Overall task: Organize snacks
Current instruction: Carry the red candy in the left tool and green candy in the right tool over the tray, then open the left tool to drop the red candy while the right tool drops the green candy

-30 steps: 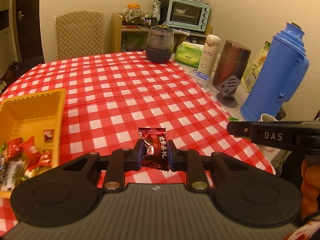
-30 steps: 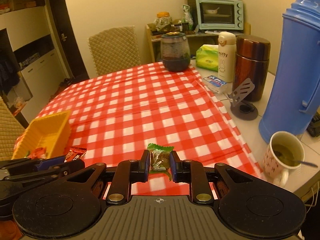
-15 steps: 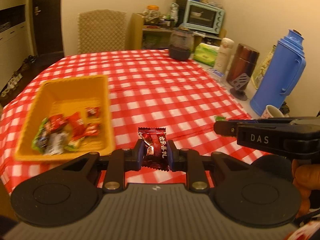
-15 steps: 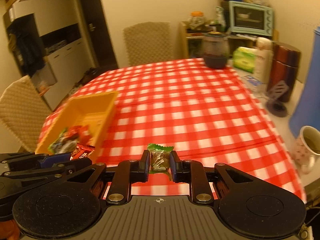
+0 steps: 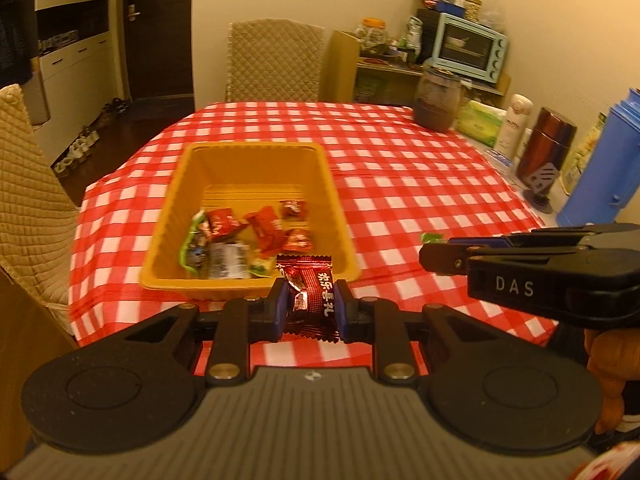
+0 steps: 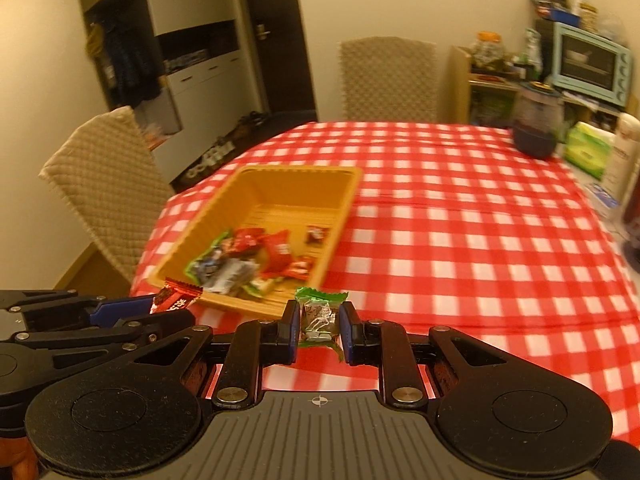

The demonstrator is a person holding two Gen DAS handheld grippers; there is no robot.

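My left gripper [image 5: 310,308] is shut on a dark red wrapped candy [image 5: 310,294], held above the table just short of the near rim of the yellow basket [image 5: 256,152]. The basket holds several wrapped candies [image 5: 260,228]. My right gripper [image 6: 319,324] is shut on a green wrapped candy [image 6: 319,312], level with the basket's [image 6: 344,188] near right corner. It also shows in the left wrist view [image 5: 444,256], to the right of the basket. The left gripper [image 6: 160,308] shows at the left of the right wrist view.
The table has a red and white checked cloth [image 5: 400,184]. A dark jar [image 5: 436,100], a green tissue pack [image 5: 480,122], a white bottle [image 5: 514,124], a brown flask [image 5: 546,148] and a blue thermos [image 5: 600,168] stand along the right edge. Padded chairs [image 5: 276,64] stand around.
Both grippers have swung left with their candies. The yellow basket has come from the far left to straight ahead of them and now sits close.
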